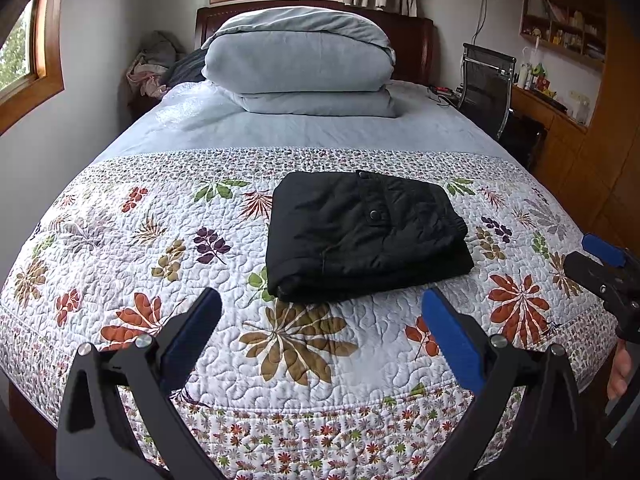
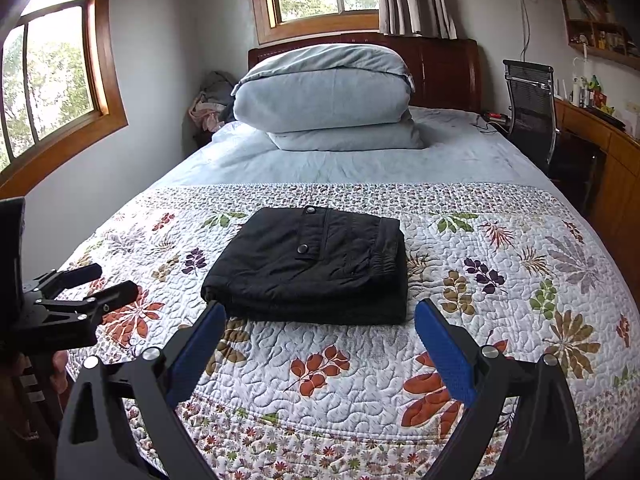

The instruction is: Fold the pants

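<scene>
Pants (image 1: 366,236) — black, folded into a compact stack, frame centre on the quilt (image 1: 160,264). Left gripper (image 1: 320,312) and right gripper (image 2: 316,320) — both spread wide, empty, just below the stack.

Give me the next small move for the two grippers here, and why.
Probably none on the cloth: just back both grippers away. The black pants already lie in a compact, stacked rectangle on the floral quilt. The left gripper and right gripper are both open, hold nothing, and sit short of the bundle's near edge. No loose leg or flap shows that calls for another fold.
</scene>
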Action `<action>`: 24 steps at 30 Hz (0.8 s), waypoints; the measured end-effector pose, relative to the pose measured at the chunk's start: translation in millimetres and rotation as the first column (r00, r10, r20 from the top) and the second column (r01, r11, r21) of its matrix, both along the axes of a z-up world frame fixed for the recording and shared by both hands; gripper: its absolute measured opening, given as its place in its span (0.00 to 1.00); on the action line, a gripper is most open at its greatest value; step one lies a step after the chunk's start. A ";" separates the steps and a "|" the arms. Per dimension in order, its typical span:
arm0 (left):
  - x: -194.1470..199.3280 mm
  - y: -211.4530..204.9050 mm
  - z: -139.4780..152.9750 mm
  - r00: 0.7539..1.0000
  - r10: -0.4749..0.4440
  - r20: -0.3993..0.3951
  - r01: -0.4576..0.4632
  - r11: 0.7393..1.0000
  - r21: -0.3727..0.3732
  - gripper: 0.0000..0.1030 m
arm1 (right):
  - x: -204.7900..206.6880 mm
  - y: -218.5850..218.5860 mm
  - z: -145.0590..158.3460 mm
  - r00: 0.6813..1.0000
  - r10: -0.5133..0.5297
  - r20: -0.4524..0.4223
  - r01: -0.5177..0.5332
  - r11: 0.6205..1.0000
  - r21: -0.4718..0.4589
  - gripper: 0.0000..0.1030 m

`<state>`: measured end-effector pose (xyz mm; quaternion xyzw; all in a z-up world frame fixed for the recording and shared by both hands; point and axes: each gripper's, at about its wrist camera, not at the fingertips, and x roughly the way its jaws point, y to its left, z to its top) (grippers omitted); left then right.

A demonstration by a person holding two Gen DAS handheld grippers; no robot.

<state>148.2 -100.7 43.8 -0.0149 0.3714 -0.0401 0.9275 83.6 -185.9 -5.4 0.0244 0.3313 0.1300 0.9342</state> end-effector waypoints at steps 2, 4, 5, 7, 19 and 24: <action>0.0 -0.1 0.2 1.000 0.001 0.000 -0.001 1.000 0.000 0.97 | 0.7 -0.5 -1.1 1.000 0.003 -0.002 -0.003 1.000 -0.001 0.93; 0.2 0.2 -0.5 1.000 0.001 -0.002 -0.001 1.000 0.000 0.97 | 1.4 -0.2 -1.7 1.000 0.006 -0.004 -0.006 1.000 -0.005 0.93; 0.5 0.5 -1.1 1.000 0.001 -0.004 -0.001 1.000 0.001 0.97 | 1.8 -0.1 -1.8 1.000 0.007 -0.004 -0.007 1.000 -0.007 0.93; 1.0 1.0 -2.4 1.000 0.001 -0.008 -0.001 1.000 0.002 0.97 | 1.9 0.0 -2.3 1.000 0.009 -0.007 -0.009 1.000 -0.005 0.93; 2.1 1.1 -4.7 1.000 -0.002 -0.013 0.002 1.000 0.001 0.97 | 3.5 -0.1 -4.8 1.000 0.013 -0.013 -0.013 1.000 -0.011 0.93; 2.9 2.7 -4.3 1.000 0.001 -0.013 -0.001 1.000 -0.002 0.97 | 4.2 0.2 -4.7 1.000 0.014 -0.012 -0.014 1.000 -0.012 0.93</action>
